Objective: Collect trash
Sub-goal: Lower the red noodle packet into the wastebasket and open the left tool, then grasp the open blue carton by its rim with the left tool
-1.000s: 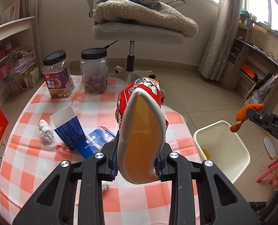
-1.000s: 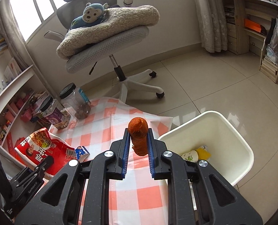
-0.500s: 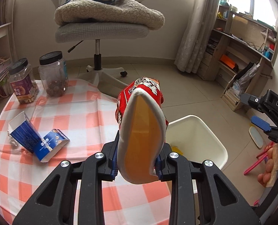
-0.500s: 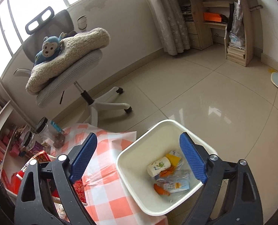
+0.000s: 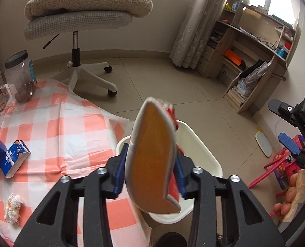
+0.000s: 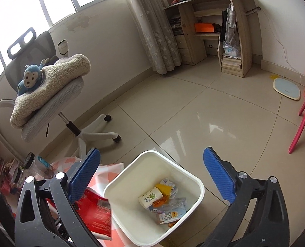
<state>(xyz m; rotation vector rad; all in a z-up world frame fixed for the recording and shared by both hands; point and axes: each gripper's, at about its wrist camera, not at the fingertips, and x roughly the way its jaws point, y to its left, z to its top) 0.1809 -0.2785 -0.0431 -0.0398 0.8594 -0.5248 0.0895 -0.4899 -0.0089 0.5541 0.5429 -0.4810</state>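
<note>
- The left gripper (image 5: pixel 150 177) is closed on an opened red-and-white foil snack bag with an orange lining (image 5: pixel 152 162), which is held upright between the blue pads.
- The bag is seen in front of the white square plastic waste bin (image 5: pixel 206 160), beside the edge of the orange-and-white checked tablecloth (image 5: pixel 55 127); whether it is fully over the opening cannot be told.
- The right gripper (image 6: pixel 151 177) is spread wide and empty above the same bin, where a small white bottle (image 6: pixel 150 197) and wrappers lie.
- The step in hand is judged to be the dropping of the bag; the bag should be centred over the opening and the jaws released.
- A blue open carton (image 5: pixel 14 160) and a crumpled white tissue (image 5: pixel 13 207) are left on the cloth for collection.
</note>
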